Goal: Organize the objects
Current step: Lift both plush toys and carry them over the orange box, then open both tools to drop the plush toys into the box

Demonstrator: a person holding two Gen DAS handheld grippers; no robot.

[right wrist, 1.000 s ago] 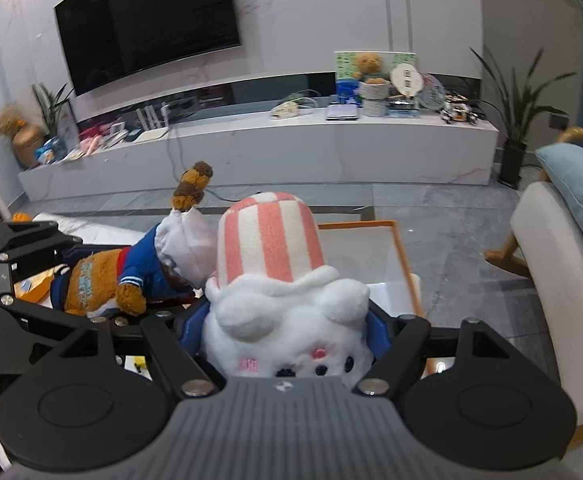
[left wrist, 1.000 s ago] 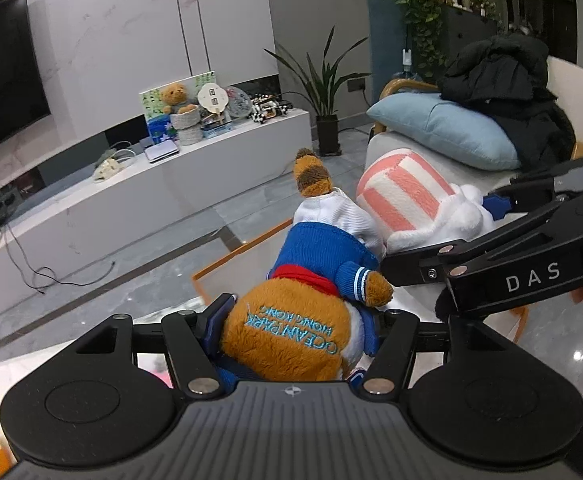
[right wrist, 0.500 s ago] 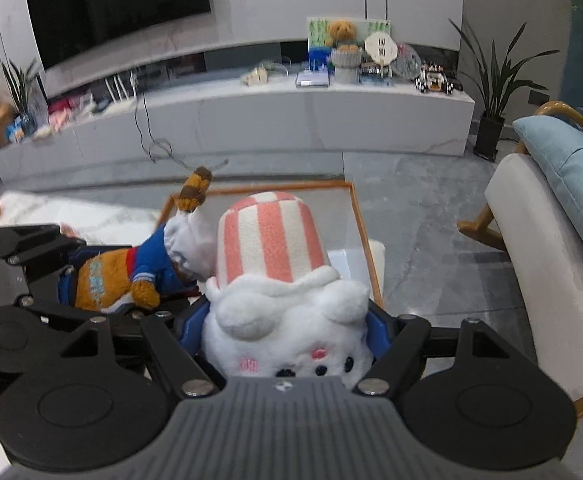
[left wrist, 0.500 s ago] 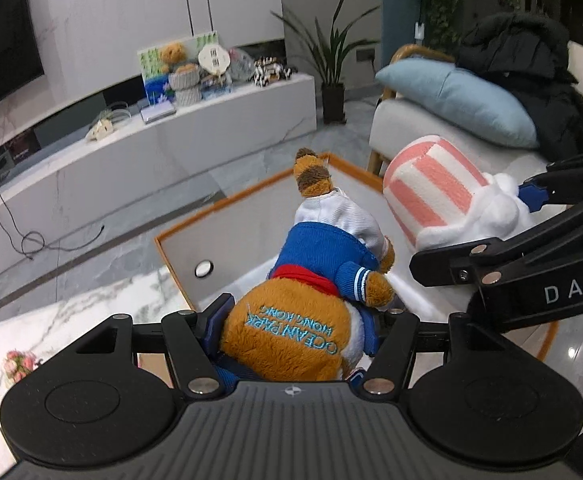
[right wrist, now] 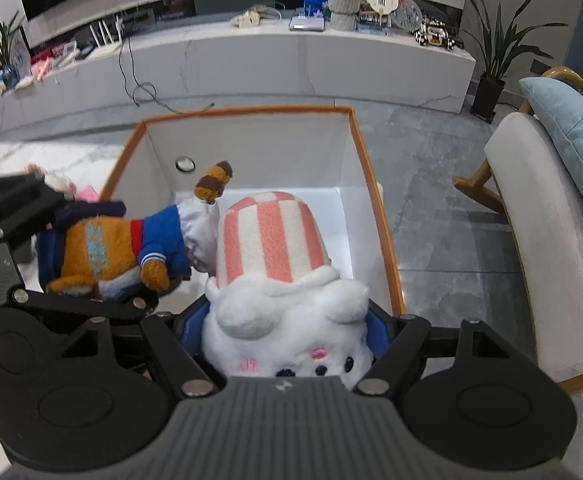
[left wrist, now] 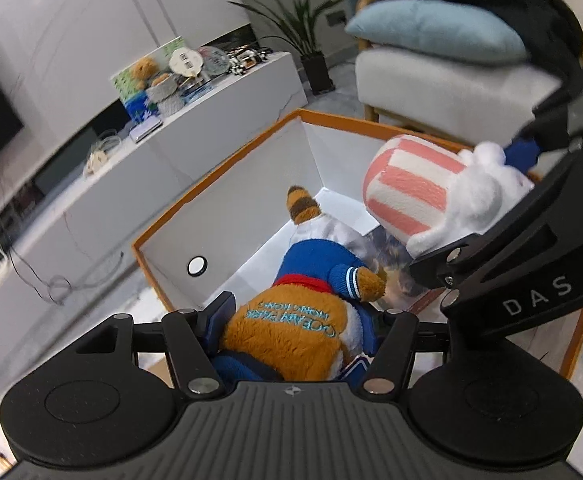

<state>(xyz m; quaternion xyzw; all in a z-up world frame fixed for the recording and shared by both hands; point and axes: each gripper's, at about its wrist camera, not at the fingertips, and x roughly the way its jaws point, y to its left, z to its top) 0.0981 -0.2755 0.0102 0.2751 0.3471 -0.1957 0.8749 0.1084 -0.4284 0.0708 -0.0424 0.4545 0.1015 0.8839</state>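
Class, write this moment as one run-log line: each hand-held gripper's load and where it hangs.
left hand-held gripper: shut on brown plush | right hand-held gripper: shut on striped plush | both over open box

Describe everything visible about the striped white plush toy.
The striped white plush toy is soft and fluffy: a white body with stubby rounded paws, pink cheeks, dark eyes, and a tall pink-and-white striped hat. The right tongs clamp its body, hat pointing forward, over the orange-rimmed white box, beside the brown plush.
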